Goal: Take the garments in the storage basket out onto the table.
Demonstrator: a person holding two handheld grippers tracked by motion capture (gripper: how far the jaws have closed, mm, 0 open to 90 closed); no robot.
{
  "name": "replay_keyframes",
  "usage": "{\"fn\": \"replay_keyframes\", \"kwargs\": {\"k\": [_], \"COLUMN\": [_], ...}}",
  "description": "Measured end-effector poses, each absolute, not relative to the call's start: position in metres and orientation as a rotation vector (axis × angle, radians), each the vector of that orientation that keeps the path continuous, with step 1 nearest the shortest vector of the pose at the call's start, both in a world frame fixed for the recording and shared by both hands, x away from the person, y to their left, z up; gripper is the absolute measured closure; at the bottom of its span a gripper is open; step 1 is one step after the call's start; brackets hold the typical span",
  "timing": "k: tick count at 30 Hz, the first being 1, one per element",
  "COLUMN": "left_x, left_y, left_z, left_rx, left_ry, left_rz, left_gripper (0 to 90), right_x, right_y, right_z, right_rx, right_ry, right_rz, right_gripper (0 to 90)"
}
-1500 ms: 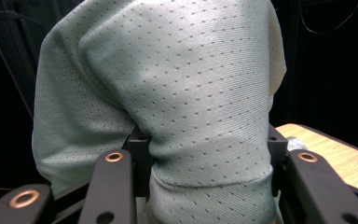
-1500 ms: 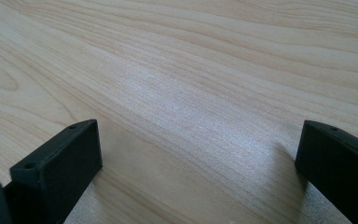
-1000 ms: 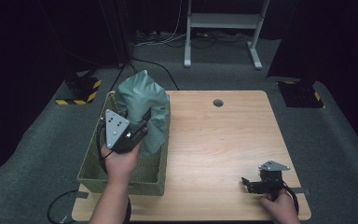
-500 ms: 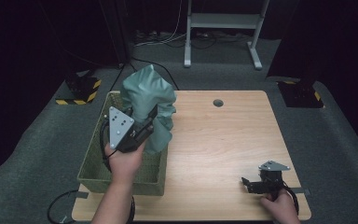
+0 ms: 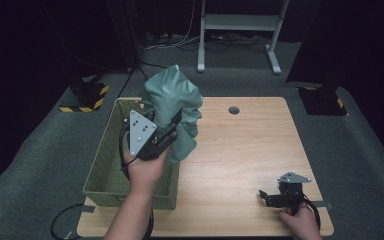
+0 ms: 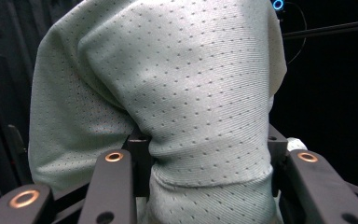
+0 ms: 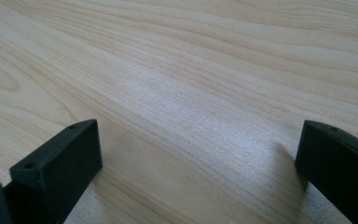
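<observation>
A pale green dotted cloth (image 5: 172, 107) hangs bunched in the air over the right edge of an olive woven basket (image 5: 107, 165). My left gripper (image 5: 172, 125) is shut on the cloth, held up above the basket. Up close, the fabric (image 6: 186, 93) bulges between the two black jaws and drapes over them. At the table's front right corner my right gripper (image 5: 265, 196) rests low on the wood, its jaws (image 7: 191, 163) wide apart with only bare tabletop between them.
The light wooden table (image 5: 250, 150) has a round cable hole (image 5: 234, 110) near its far edge. A white metal stand (image 5: 240, 25) is on the dark floor behind. Yellow-black striped bases (image 5: 85, 97) sit at the back left.
My left gripper has lifted the cloth higher and carried it to the right, from over the basket toward the table side. The right gripper has stayed put.
</observation>
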State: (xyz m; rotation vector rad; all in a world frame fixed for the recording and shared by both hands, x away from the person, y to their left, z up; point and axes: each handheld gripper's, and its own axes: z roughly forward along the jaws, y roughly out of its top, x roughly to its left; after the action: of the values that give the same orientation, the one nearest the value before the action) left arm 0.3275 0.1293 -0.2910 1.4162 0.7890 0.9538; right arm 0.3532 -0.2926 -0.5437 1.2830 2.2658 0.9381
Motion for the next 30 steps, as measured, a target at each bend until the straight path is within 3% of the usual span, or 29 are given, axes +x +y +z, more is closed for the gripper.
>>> {"fn": "replay_keyframes", "kwargs": {"k": [30], "left_x": [0.343], "left_y": [0.073], "left_z": [-0.286], "left_rx": [1.443], "left_ry": [0.711], "left_rz": [0.858], "left_gripper": [54.1], "right_x": [0.353], "right_y": [-0.293], "right_z": [-0.544], "right_rx": [1.285], "right_ry": [2.266], "right_rz": [0.943], "right_gripper": [0.2]}}
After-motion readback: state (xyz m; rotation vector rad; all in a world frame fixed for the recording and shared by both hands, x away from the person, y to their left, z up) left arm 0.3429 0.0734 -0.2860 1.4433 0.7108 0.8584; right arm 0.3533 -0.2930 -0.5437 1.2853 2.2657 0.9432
